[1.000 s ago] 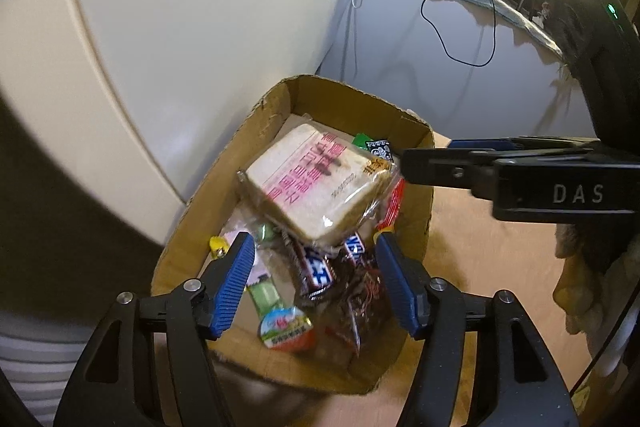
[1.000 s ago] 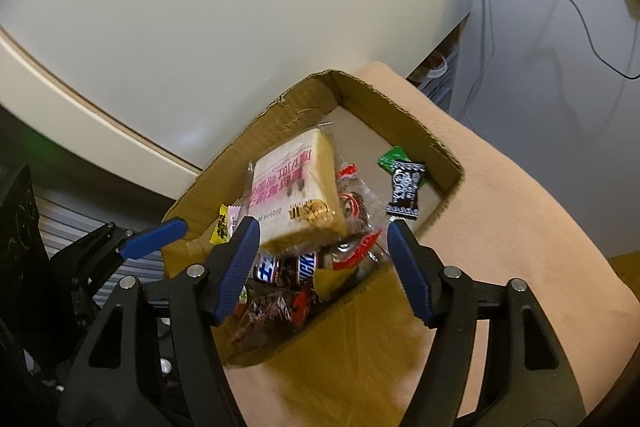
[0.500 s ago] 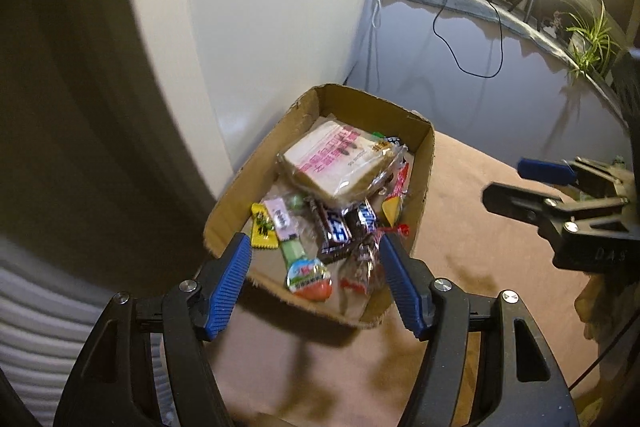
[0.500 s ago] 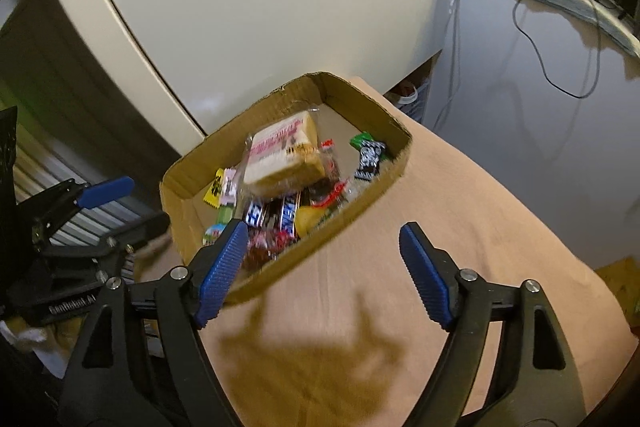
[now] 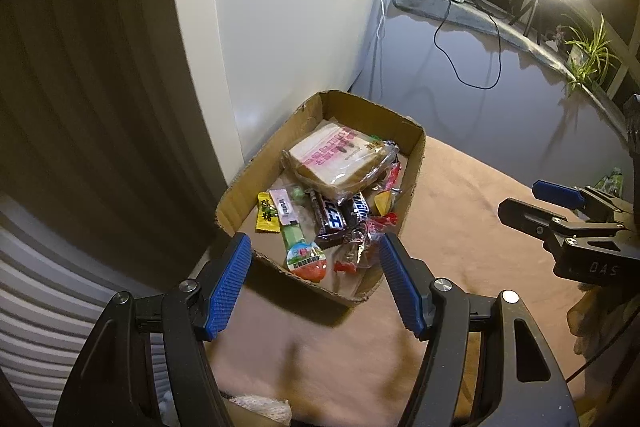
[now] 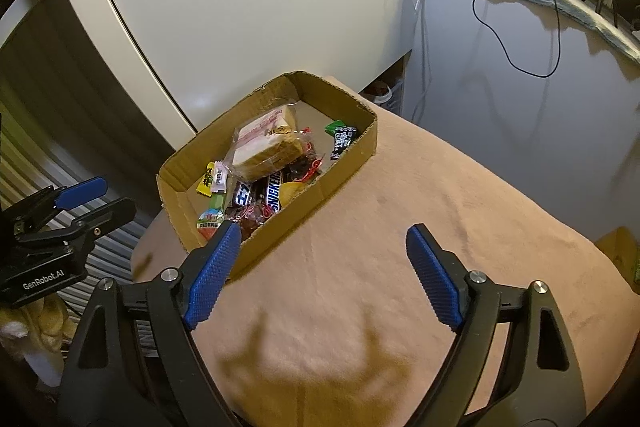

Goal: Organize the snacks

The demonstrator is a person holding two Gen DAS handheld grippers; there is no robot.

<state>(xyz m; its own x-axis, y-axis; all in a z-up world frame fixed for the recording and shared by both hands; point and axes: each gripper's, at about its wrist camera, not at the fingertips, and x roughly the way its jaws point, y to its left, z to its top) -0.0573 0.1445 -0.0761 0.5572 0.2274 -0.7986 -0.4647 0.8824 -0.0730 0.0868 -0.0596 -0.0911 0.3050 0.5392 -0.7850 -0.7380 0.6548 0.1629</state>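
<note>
The left gripper (image 5: 314, 277) points down at a slant, jaws wide apart with nothing in them. The right gripper (image 6: 322, 267) slants down too, and its jaws are opening over the tan cloth (image 6: 420, 207), holding nothing. The snacks sit in a cardboard box (image 6: 352, 147) at the far corner of the cloth, next to a white wall. Bread in a clear bag with pink writing (image 5: 340, 159) lies on top. A brown bar (image 6: 276, 195) says "SNICKERS". The left tool's side reads "GenRobot.AI", the right one's "DAS".

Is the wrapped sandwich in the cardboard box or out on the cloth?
In the box. The wrapped sandwich lies on top of other snacks inside the cardboard box.
</note>
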